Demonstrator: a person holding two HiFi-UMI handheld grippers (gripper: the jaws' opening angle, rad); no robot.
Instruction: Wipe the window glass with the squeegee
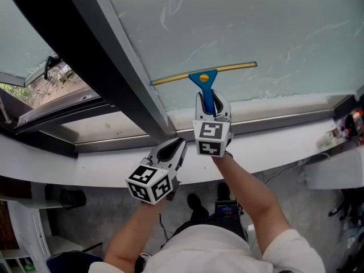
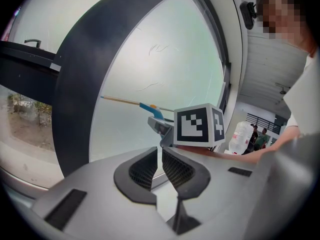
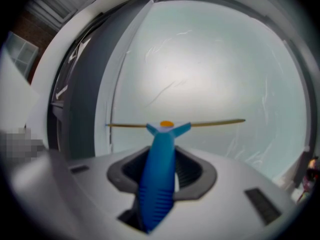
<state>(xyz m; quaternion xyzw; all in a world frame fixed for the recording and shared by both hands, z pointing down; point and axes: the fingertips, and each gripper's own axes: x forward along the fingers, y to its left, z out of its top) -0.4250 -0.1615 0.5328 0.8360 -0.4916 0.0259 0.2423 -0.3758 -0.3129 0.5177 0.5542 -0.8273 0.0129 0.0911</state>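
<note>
Right gripper point(image 1: 212, 106) clamps the blue squeegee point(image 1: 203, 75), blade against the window glass point(image 1: 267, 21); left gripper point(image 1: 172, 148) closed, empty. Tilting the handle could lift a blade end and leave streaks.

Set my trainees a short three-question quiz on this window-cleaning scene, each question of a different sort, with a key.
1. Which gripper holds the squeegee at the window glass? A: left. B: right. C: both.
2. True or false: the left gripper grips a cloth.
3. Fill in: the handle between the right gripper's jaws is ____ in colour.

Key: 1 B. 2 False; its jaws are together with nothing between them. 3 blue.
</note>
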